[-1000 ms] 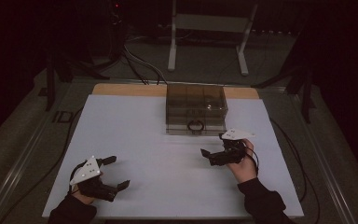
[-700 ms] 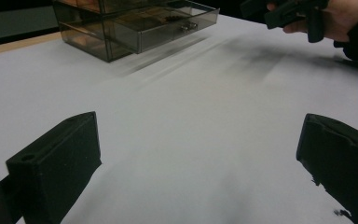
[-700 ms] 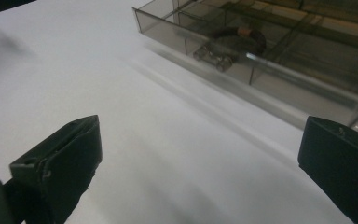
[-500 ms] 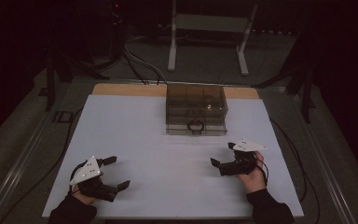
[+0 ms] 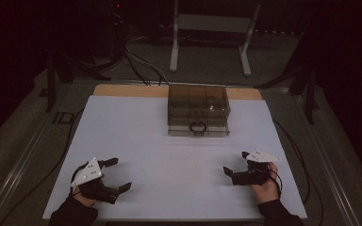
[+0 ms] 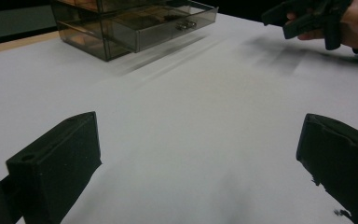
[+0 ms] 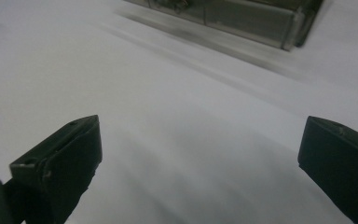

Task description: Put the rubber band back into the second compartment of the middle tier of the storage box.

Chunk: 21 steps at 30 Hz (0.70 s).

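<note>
The white worktop (image 5: 169, 155) took up most of the high view, a strip of bare wood showing along its far edge. On that far middle part stood a smoky, see-through drawer box (image 5: 198, 110), its lowest drawer pulled a little way out toward the person, with a dark ring handle (image 5: 197, 126) on the drawer front. In the left gripper view the same box (image 6: 130, 23) sat at the far left, drawer ajar.

Both claws rested at the near edge, well apart from the box and from each other. The left claw (image 5: 118, 174) lay near the front left corner, held by a hand (image 5: 86, 195) under its grey plate; its jaws stood wide, nothing between them but bare surface (image 6: 200, 158). The right claw (image 5: 234, 165) lay near the front right, pointing left, gripped by the other hand (image 5: 265, 188); its jaws were likewise spread wide and empty over the white top (image 7: 200, 158).
</note>
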Each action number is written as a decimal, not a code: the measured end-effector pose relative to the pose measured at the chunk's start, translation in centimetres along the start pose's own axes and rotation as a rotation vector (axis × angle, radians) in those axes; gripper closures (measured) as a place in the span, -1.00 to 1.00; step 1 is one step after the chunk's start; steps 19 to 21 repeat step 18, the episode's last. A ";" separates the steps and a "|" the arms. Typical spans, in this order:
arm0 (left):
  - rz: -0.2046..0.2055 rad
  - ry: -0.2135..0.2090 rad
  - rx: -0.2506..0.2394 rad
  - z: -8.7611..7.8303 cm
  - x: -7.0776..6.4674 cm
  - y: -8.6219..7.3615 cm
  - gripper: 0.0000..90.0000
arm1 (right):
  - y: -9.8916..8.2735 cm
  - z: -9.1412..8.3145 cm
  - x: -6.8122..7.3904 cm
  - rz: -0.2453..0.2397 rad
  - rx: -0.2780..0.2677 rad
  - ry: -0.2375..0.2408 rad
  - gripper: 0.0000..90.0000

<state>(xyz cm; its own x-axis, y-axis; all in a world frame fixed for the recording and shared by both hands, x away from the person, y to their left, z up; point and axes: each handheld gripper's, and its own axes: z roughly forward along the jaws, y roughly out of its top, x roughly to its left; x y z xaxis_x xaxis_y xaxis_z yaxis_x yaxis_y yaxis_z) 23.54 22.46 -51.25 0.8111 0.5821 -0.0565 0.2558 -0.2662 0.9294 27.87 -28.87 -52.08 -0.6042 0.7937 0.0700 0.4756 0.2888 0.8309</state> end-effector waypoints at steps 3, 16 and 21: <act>0.005 0.000 0.001 0.0 0.0 0.0 -0.99 | -0.4 -0.5 -0.3 0.009 0.000 -0.004 -1.00; 0.004 -0.002 0.007 0.1 0.0 -0.1 -0.99 | -0.8 -0.4 -0.5 0.004 0.002 0.001 -1.00; 0.004 -0.002 0.006 0.0 -0.1 -0.1 -0.99 | -0.8 -0.3 -0.5 0.002 0.005 0.003 -1.00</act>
